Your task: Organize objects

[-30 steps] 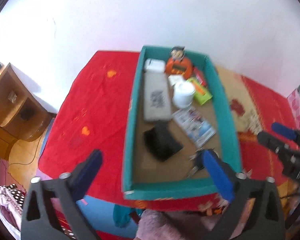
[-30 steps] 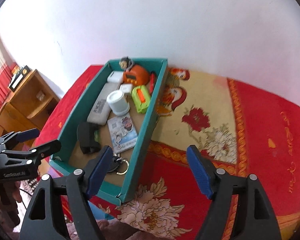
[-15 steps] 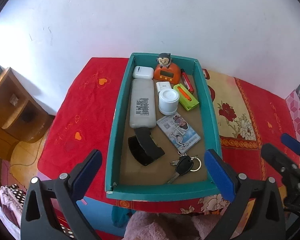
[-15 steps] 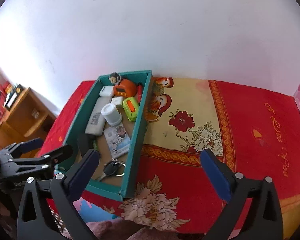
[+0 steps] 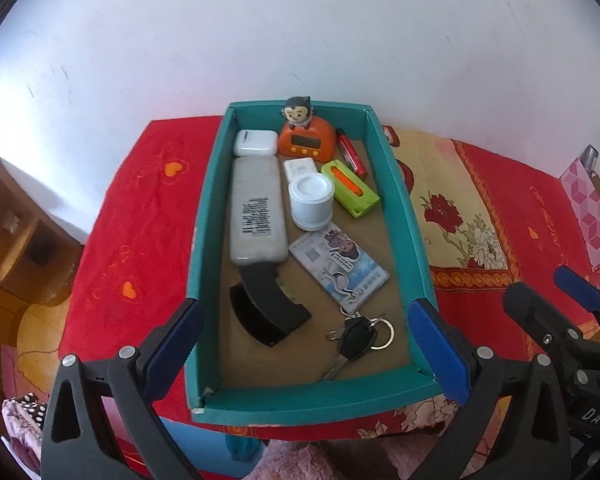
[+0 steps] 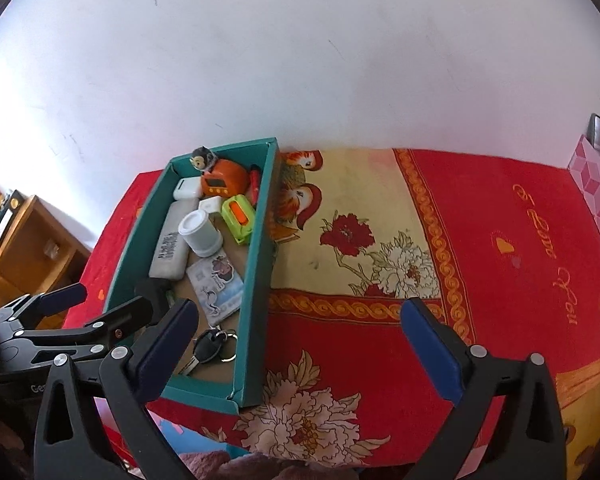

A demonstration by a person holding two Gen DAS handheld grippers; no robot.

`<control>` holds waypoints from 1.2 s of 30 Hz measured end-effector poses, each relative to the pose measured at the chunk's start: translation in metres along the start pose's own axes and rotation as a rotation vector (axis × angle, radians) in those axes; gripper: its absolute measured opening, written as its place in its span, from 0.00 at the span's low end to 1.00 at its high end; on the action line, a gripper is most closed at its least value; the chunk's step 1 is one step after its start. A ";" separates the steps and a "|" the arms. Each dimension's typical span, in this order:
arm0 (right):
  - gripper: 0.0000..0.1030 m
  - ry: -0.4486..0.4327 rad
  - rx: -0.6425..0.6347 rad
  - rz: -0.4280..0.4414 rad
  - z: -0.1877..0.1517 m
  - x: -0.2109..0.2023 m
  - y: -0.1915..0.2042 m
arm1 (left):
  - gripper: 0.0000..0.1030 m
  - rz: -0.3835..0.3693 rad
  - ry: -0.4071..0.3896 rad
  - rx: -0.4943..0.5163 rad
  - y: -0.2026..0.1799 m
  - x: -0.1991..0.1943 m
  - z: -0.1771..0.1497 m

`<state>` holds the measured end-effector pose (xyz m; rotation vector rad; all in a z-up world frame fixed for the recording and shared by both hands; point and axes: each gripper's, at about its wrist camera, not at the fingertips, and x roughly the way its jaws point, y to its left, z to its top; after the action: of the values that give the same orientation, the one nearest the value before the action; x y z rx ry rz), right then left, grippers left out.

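Note:
A teal box (image 5: 400,216) (image 6: 260,248) sits on the red floral cloth (image 6: 360,340). Inside lie a grey remote (image 5: 256,212), a white jar (image 5: 311,200), an orange monkey clock (image 5: 307,138), a green case (image 5: 350,194), a card (image 5: 340,266), a black stand (image 5: 268,308) and a key with ring (image 5: 358,340). My left gripper (image 5: 306,342) is open and empty above the box's near end. My right gripper (image 6: 296,340) is open and empty, hovering over the box's right wall and the cloth.
A wooden cabinet (image 5: 16,240) stands left of the table. A pink patterned box (image 6: 598,200) sits at the far right edge. A white wall is behind. The right gripper shows in the left wrist view (image 5: 560,304); the left gripper shows in the right wrist view (image 6: 80,308).
Both grippers have pulled back and up; the box looks smaller and more centred in the left wrist view. Both jaws have opened wider. Box contents have not moved.

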<state>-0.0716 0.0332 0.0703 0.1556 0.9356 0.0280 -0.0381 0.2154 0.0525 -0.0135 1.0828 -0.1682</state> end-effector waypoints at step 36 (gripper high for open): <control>1.00 0.029 0.037 -0.012 0.006 0.021 -0.008 | 1.00 -0.010 0.058 0.016 0.003 0.020 0.008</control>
<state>-0.0543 0.0261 0.0562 0.1845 0.9663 0.0018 -0.0217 0.2151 0.0380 0.0001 1.1392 -0.1874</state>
